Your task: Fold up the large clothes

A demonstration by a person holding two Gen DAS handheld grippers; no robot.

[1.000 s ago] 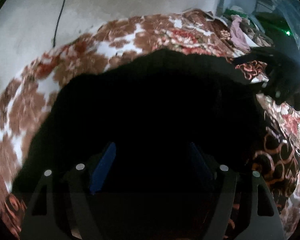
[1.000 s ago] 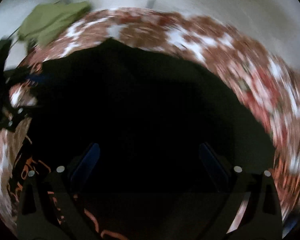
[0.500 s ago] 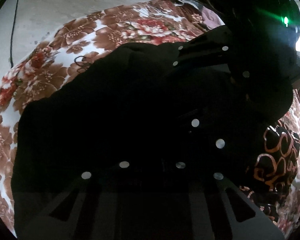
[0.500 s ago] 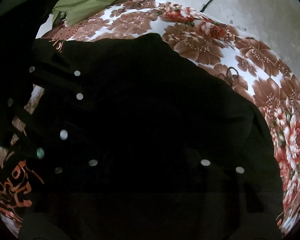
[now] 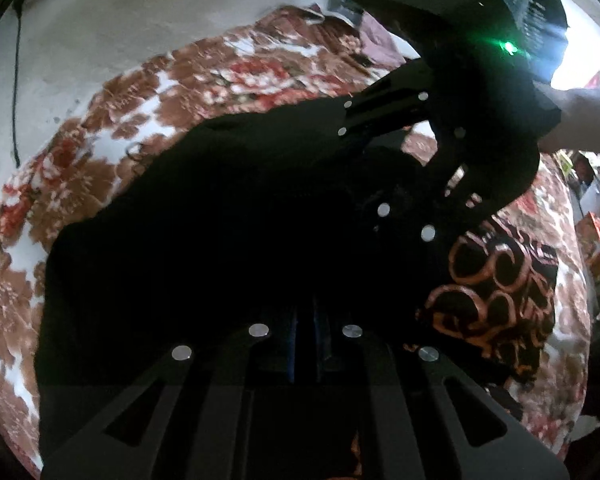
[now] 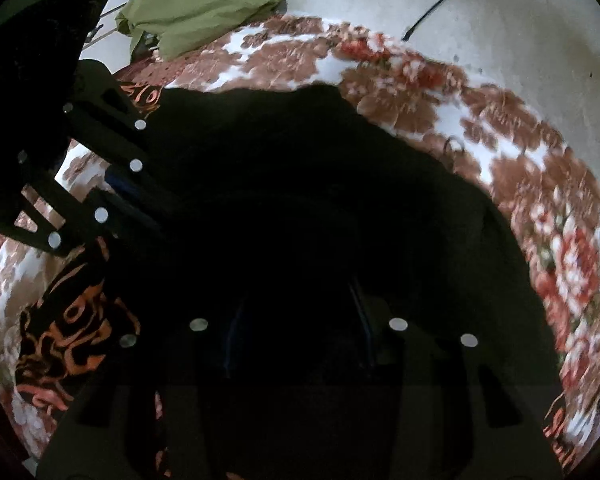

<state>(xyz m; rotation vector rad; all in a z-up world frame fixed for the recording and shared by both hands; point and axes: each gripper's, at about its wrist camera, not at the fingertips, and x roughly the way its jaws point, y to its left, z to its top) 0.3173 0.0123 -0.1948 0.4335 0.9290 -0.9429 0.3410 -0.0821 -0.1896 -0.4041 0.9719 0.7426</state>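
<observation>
A large black garment (image 5: pixel 220 220) lies spread on a floral bedspread (image 5: pixel 100 152); it also fills the right wrist view (image 6: pixel 320 184). A part with an orange swirl print shows at its edge (image 5: pixel 500 288) (image 6: pixel 72 320). My left gripper (image 5: pixel 306 344) is shut on the black fabric, its jaws nearly together. My right gripper (image 6: pixel 296 332) is partly closed on the dark fabric; its grip is hard to see. Each gripper shows in the other's view: the right one (image 5: pixel 440 120) and the left one (image 6: pixel 80 168).
A green cloth (image 6: pixel 196 12) lies at the bed's far edge by the pale wall (image 6: pixel 500 20). A black cable (image 5: pixel 16 80) hangs on the wall. More clothes (image 5: pixel 376 40) are piled at the far corner. A hand (image 5: pixel 580 120) holds the right gripper.
Both grippers were open a second ago and have closed over the black garment. They have come close together side by side, and the fabric edge has lifted slightly.
</observation>
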